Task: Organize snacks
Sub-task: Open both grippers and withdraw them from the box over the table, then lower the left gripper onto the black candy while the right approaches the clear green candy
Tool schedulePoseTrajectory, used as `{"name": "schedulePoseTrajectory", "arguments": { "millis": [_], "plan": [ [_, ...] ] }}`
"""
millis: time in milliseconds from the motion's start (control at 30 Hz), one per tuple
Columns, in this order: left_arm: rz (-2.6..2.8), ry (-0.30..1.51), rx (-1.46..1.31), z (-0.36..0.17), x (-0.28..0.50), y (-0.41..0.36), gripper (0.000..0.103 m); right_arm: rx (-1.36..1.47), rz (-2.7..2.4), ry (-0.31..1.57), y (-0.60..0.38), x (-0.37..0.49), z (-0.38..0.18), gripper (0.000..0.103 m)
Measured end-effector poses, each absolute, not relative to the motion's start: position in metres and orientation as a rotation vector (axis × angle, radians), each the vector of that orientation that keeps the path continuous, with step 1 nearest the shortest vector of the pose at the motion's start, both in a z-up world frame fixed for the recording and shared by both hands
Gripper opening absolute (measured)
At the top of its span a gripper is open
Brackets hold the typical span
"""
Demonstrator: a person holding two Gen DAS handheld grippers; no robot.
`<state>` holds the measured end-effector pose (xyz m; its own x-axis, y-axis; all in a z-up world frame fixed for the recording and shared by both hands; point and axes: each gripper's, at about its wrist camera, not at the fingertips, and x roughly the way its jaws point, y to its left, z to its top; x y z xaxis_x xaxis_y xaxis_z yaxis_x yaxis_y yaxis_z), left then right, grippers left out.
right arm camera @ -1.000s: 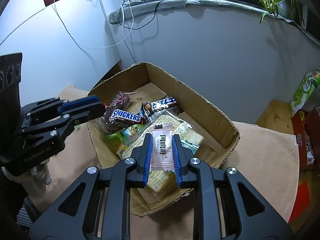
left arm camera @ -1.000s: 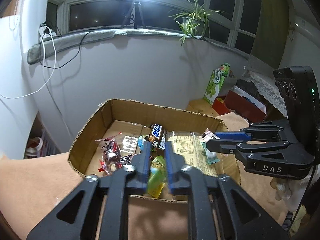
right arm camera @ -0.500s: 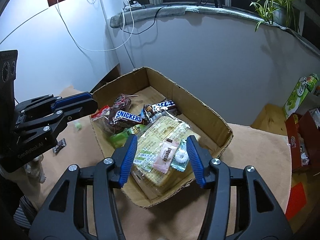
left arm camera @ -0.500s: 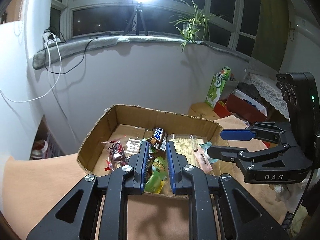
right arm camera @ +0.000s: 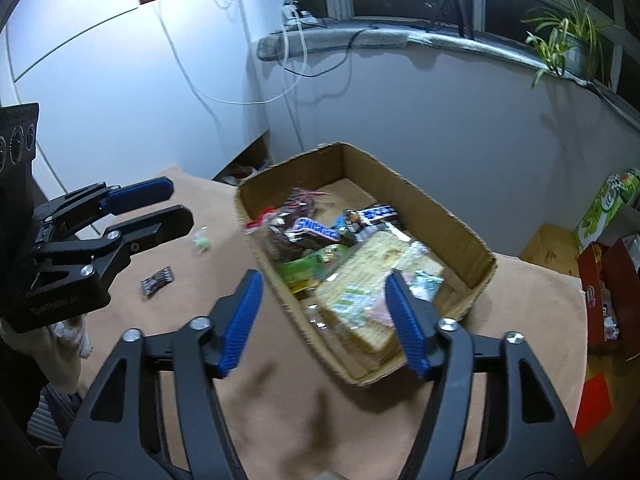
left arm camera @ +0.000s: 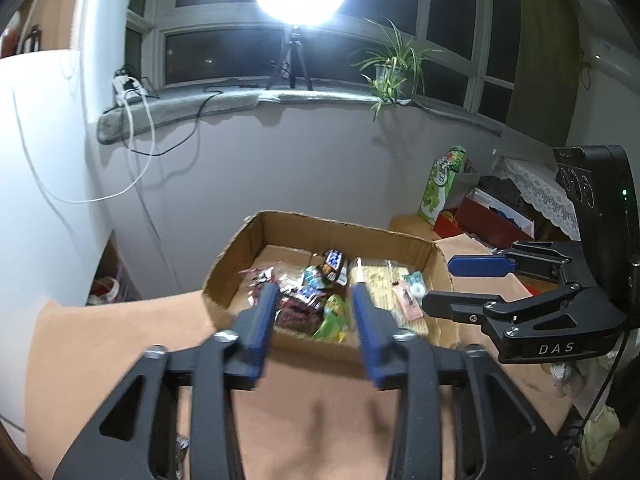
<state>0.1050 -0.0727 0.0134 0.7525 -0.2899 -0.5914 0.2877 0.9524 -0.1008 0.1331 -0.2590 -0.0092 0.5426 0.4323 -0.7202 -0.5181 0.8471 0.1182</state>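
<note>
My left tongs (left arm camera: pixel 314 304) and right tongs (right arm camera: pixel 326 312) both opening with nothing between them, hovering at the near rim of the cardboard box (right arm camera: pixel 452 216) on the tan bench (right arm camera: pixel 224 216), snacks (right arm camera: pixel 316 232) heaped inside (two small packets lay outside it).

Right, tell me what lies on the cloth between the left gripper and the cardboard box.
Right wrist view: between the left gripper and cardboard box, a small green sweet lies on the cloth; a dark wrapper lies nearer.
</note>
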Motion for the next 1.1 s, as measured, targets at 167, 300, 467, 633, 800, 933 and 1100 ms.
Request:
{"name": "schedulePoseTrajectory", "arguments": {
  "millis": [167, 300, 467, 633, 800, 933, 1100],
  "plan": [
    [-0.262, 0.644, -0.023, 0.012, 0.084, -0.041, 0.057, -0.157, 0.618, 0.806, -0.239, 0.111, -0.007, 0.087],
    [-0.204, 0.666, -0.069, 0.001, 0.065, 0.000, 0.060, -0.207, 0.653, 0.800, -0.217, 0.097, -0.011, 0.089],
    [-0.160, 0.725, -0.100, -0.023, 0.044, 0.036, 0.060, -0.245, 0.703, 0.817, -0.190, 0.085, -0.022, 0.089],
    [-0.136, 0.786, -0.101, -0.051, 0.031, 0.055, 0.060, -0.239, 0.732, 0.861, -0.165, 0.086, -0.035, 0.089],
    [-0.161, 0.807, -0.101, -0.068, 0.035, 0.054, 0.060, -0.208, 0.750, 0.900, -0.142, 0.097, -0.041, 0.089],
    [-0.192, 0.818, -0.091, -0.080, 0.042, 0.050, 0.060, -0.210, 0.772, 0.914, -0.121, 0.109, -0.043, 0.089],
    [-0.209, 0.839, -0.101, -0.094, 0.051, 0.053, 0.052, -0.201, 0.793, 0.962, -0.098, 0.130, -0.055, 0.079]
  ]
}}
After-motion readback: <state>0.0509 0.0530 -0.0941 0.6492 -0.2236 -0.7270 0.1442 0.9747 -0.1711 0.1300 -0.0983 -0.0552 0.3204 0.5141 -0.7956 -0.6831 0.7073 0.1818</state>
